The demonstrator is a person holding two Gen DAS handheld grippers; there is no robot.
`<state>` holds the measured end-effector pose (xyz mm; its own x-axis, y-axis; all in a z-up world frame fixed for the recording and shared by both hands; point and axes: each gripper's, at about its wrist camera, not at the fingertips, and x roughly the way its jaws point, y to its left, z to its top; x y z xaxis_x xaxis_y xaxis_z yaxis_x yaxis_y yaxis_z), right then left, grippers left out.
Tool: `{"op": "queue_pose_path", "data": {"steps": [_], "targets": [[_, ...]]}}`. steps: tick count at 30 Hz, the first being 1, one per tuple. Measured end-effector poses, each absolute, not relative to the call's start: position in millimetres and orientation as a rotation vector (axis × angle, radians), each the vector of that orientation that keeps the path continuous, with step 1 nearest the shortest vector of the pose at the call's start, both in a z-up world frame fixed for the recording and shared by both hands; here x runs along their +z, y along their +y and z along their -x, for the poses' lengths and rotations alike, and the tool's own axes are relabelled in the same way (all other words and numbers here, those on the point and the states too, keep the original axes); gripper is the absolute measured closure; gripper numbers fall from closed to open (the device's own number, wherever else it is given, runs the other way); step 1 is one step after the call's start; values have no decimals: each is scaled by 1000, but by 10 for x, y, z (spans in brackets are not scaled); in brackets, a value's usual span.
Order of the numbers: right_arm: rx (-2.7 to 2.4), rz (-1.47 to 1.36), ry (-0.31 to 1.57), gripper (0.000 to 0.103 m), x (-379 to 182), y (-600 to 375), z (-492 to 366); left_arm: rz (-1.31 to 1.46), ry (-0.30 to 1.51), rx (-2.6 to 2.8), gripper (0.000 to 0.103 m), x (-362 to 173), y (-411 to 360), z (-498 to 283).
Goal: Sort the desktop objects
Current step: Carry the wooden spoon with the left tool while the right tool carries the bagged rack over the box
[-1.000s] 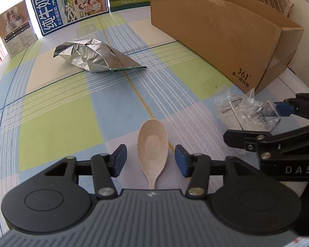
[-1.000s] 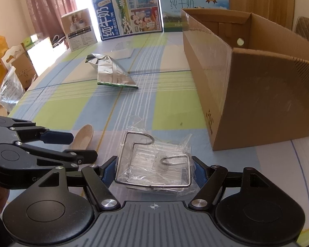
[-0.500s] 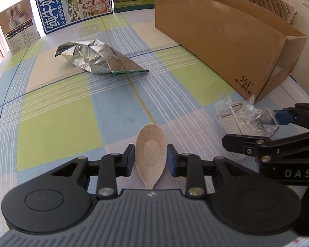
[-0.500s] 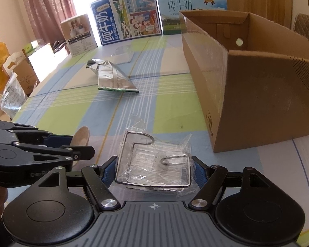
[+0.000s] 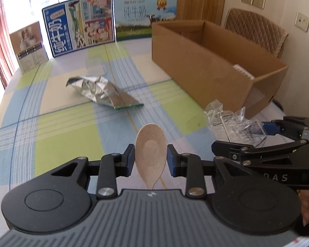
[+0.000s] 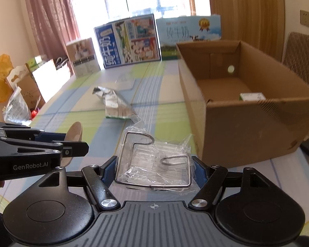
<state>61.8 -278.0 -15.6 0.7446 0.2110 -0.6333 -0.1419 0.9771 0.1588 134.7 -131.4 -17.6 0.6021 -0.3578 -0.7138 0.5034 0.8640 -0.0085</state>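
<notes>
Claws first: your left claw (image 5: 151, 156) is clamped on the speckled beige plastic spoon (image 5: 150, 150), bowl forward, above the checked desk (image 5: 57, 127). Your right claw (image 6: 152, 167) grips the bent wire rack wrapped in clear plastic (image 6: 154, 160) by its two sides. Beyond them a crumpled silver foil pouch (image 5: 102, 91) lies on the desk. To its right stands the open brown cardboard box (image 6: 247, 123), with a small green-and-white packet (image 6: 252, 96) inside. Printed milk cartons (image 5: 82, 33) stand farthest off.

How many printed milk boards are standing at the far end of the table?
2: a blue milk board left of centre, a sky-and-meadow milk board beside it, behind the cardboard box.
</notes>
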Motion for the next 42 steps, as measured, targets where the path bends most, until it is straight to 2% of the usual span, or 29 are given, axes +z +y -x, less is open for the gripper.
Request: {"op": "queue_pose_path", "data": {"steps": [23, 42], "targets": [[95, -118, 541, 32, 667, -3499, -362, -165, 662, -590, 76, 668, -1871, -892], [45, -63, 524, 32, 790, -4295, -956, -108, 649, -713, 76, 915, -2870, -1494]]}}
